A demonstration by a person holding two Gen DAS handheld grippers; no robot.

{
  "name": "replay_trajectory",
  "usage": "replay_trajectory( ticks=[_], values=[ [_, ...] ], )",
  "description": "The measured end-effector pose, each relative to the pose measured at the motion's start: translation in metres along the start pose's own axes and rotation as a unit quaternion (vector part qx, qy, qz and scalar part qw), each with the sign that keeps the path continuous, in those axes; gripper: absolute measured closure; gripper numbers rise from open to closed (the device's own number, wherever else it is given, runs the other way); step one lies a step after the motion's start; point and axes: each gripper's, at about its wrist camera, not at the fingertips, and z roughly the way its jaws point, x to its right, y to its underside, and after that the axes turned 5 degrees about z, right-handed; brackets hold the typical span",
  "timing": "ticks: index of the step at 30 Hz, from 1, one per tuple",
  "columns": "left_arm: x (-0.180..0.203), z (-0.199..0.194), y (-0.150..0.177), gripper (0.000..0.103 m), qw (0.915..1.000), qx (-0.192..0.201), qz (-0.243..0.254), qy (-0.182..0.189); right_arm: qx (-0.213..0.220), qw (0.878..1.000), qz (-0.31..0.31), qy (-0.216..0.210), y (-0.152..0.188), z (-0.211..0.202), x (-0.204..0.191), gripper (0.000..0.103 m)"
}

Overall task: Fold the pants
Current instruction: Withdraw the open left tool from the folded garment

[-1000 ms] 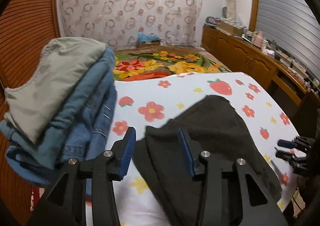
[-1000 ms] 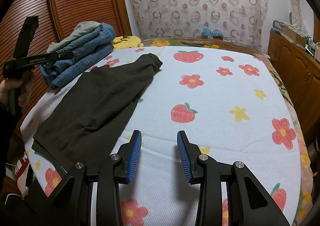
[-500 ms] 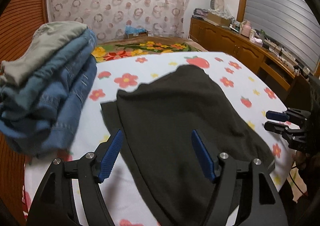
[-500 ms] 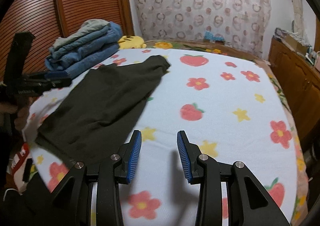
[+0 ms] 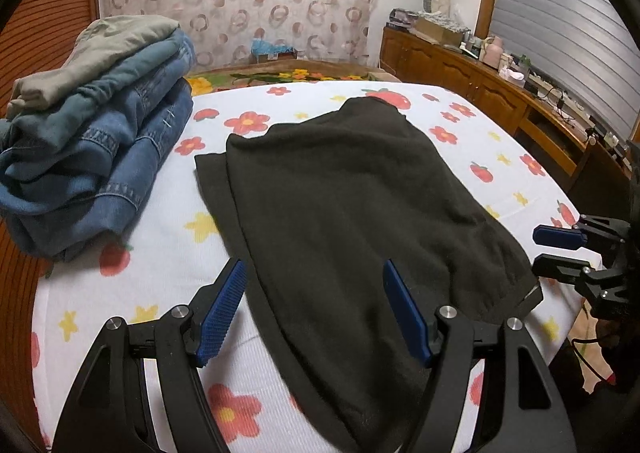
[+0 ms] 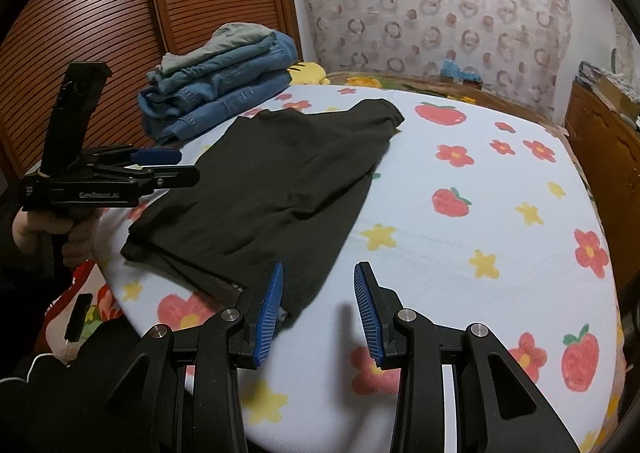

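Black pants lie flat and folded lengthwise on the flowered bed sheet. My left gripper hovers over their near end, jaws wide open with the fabric below and nothing pinched. It also shows from the side as the left gripper, held in a hand at the bed's left edge. My right gripper is open above the sheet, its left finger beside the pants' near corner. In the left wrist view the right gripper sits just off the pants' right corner.
A stack of folded jeans topped by a grey-green garment stands on the bed's far left. Slatted wooden doors run along the left. A wooden dresser lines the right wall. A yellow plush lies behind the stack.
The left gripper's jaws spread wider and it came forward and down over the pants. The right gripper shifted toward the pants' near corner, its jaws unchanged.
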Motion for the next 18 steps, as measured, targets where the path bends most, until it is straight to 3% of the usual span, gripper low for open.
replay_trajectory(
  ticks=[18],
  values=[
    [-0.004, 0.013, 0.017, 0.031, 0.9996, -0.022, -0.006, -0.016, -0.021, 0.999, -0.032, 0.009, 0.001, 0.008, -0.028, 0.065]
  ],
)
